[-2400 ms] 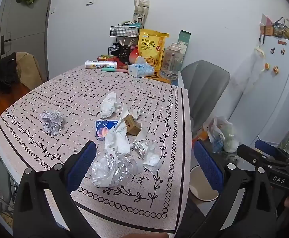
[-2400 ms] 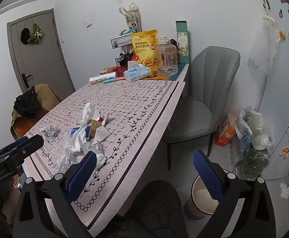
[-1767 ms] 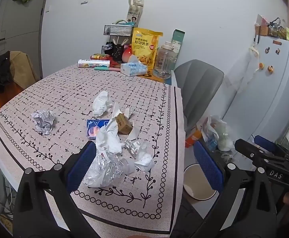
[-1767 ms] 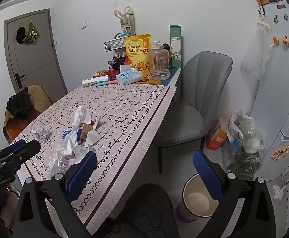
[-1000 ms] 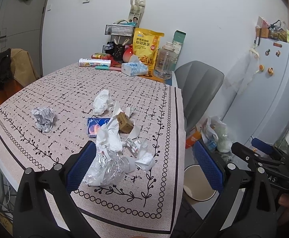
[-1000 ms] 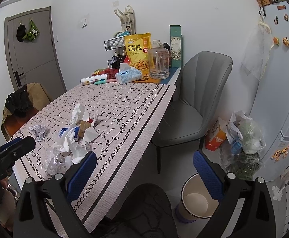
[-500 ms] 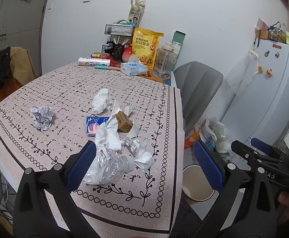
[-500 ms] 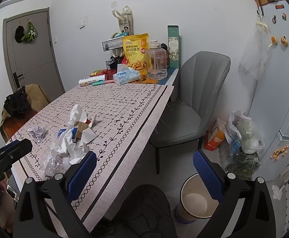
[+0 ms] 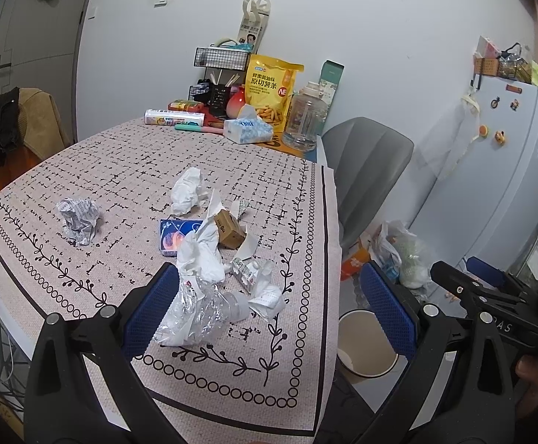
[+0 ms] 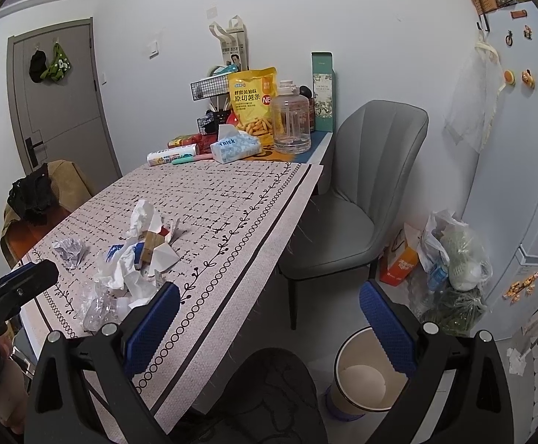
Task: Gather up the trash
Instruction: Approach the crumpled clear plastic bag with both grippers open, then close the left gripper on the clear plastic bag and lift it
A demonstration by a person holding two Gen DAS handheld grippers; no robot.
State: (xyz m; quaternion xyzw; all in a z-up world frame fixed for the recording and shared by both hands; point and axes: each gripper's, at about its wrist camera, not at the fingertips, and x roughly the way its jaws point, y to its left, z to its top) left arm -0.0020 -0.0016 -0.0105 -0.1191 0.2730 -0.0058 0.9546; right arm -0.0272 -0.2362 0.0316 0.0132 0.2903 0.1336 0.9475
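Trash on table, nothing collected yet.
Table; bin on floor, 3 o'clock of it; trash pile at my left tongs' 11 o'clock, nearer than my right tongs. Both tongs wide open, empty.

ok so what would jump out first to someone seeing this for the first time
The heap of crumpled tissues and clear plastic wrap near the table's front edge, with one paper ball lying apart to its left. Then the empty bin on the floor beside the table, and the yellow snack bag against the far wall.
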